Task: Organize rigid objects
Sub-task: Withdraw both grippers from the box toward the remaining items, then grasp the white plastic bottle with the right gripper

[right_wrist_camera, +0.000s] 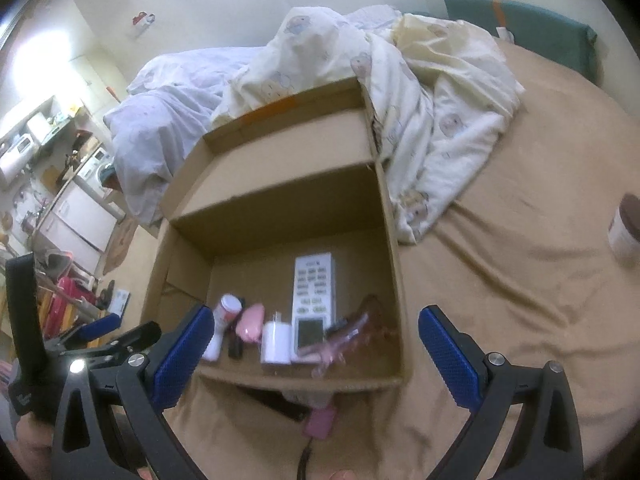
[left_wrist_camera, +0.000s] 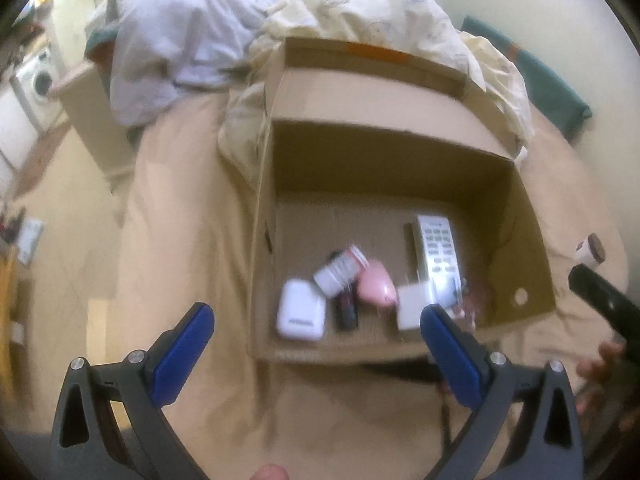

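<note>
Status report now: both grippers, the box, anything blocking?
Left gripper open, empty. Right gripper open, empty. Cardboard box holds remote, other items. Cup outside on bed. Nothing blocking.

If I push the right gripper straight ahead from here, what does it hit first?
Probably the cardboard box: the open right gripper points at its near wall, with the white remote and white charger just past it. Depth is unclear.

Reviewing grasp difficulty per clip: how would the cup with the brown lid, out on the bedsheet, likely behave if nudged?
The cup stands upright on the soft, wrinkled sheet, so it would probably tip easily. It is round, so once down it may roll. It looks like a small, light container; its contents can't be seen.
</note>
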